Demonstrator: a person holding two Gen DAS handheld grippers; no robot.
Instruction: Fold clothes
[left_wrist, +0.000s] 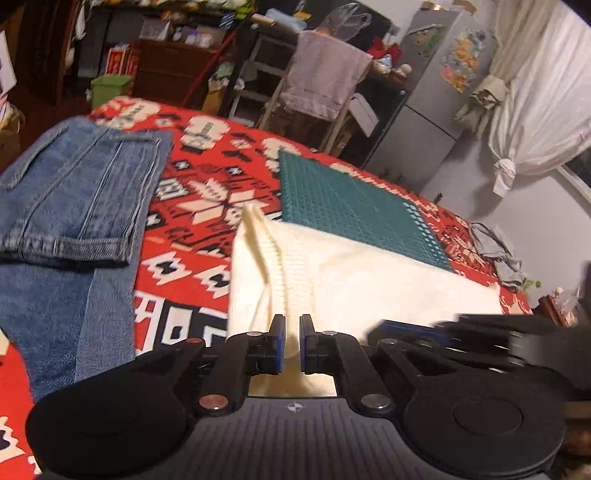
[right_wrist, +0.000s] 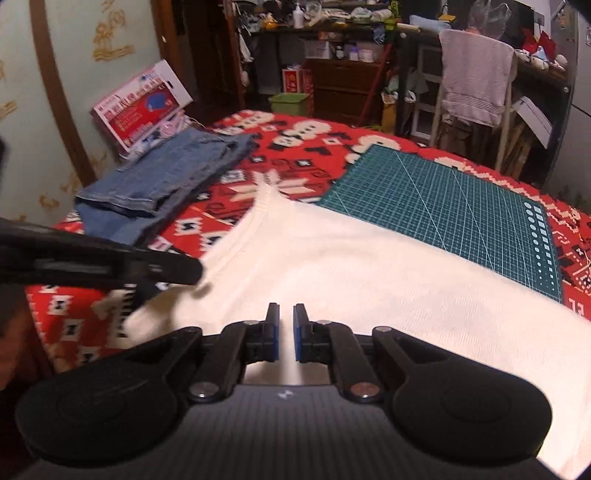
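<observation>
Warm, dim indoor light; the fuzzy white knit sweater (right_wrist: 351, 280) blows out to glare. Fisheye bends the edges hard, and the other gripper smears into motion blur in both views.

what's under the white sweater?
The white sweater lies on the red patterned blanket, and its far edge overlaps the near edge of the green cutting mat. Whatever else is beneath the fabric is covered and can't be seen.

Soft cream knit sweater (right_wrist: 369, 280)
</observation>
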